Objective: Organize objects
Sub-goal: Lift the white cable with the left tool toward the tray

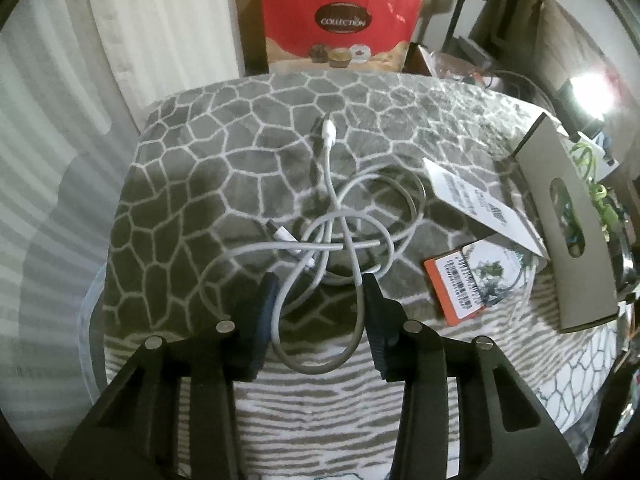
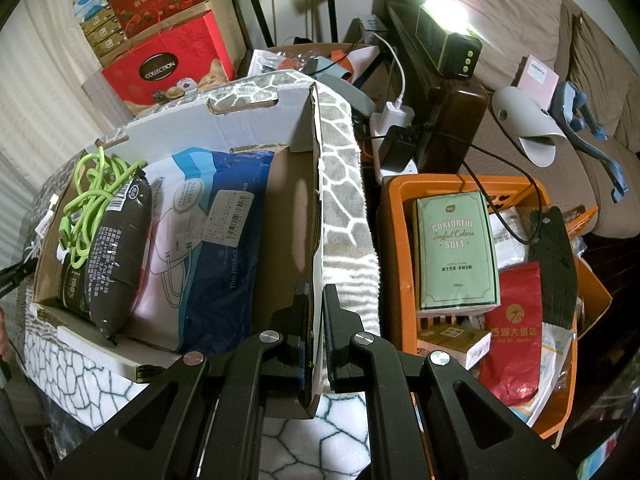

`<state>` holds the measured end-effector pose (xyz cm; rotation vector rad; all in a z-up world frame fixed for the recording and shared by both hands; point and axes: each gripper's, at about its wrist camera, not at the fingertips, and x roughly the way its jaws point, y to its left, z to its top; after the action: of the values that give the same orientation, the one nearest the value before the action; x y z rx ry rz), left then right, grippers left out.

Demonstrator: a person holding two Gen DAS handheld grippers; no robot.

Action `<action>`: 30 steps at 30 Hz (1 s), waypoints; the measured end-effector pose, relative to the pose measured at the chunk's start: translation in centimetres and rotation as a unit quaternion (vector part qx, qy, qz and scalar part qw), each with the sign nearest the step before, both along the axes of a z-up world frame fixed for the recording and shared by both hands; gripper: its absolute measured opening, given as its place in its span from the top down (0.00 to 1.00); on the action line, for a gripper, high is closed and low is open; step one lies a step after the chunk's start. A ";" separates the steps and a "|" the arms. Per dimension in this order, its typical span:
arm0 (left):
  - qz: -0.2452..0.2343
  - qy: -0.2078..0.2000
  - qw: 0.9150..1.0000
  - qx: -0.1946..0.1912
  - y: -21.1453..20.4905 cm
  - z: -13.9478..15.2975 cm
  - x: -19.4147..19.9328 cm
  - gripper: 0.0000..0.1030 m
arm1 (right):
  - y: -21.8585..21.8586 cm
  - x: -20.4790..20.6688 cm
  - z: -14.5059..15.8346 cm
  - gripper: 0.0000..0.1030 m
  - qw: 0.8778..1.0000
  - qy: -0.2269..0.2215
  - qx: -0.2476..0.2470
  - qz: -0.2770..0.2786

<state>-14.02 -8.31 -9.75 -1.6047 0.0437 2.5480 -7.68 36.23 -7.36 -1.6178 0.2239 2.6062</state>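
A tangled white charging cable lies on the grey stone-patterned blanket. My left gripper is open just above it, with a loop of the cable lying between its fingers. My right gripper is shut on the near right wall of a cardboard box. The box holds a green cable, a dark packet and a blue-and-white bag.
A white card and an orange-edged packet lie right of the cable, beside the box wall. An orange basket with a green tissue pack and a red packet stands right of the box. Red gift boxes stand behind.
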 end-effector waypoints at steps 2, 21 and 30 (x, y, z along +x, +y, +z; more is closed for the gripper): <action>0.001 0.006 1.000 -0.004 0.2 0.4 0.2 0.64 | 0.0 0.0 0.0 0.94 1.000 0.000 0.000 -0.001; -0.045 0.074 0.994 0.071 4.5 10.0 2.2 0.67 | -0.1 0.0 0.0 0.94 1.000 0.000 0.000 0.000; -0.091 0.071 0.985 0.128 9.7 13.1 2.1 0.96 | 0.0 0.0 0.0 0.94 1.000 0.000 0.001 0.000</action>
<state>-11.91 1.44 3.33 -1.2637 -0.1135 2.4083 -7.67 36.23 -7.38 -1.6178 0.2225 2.6053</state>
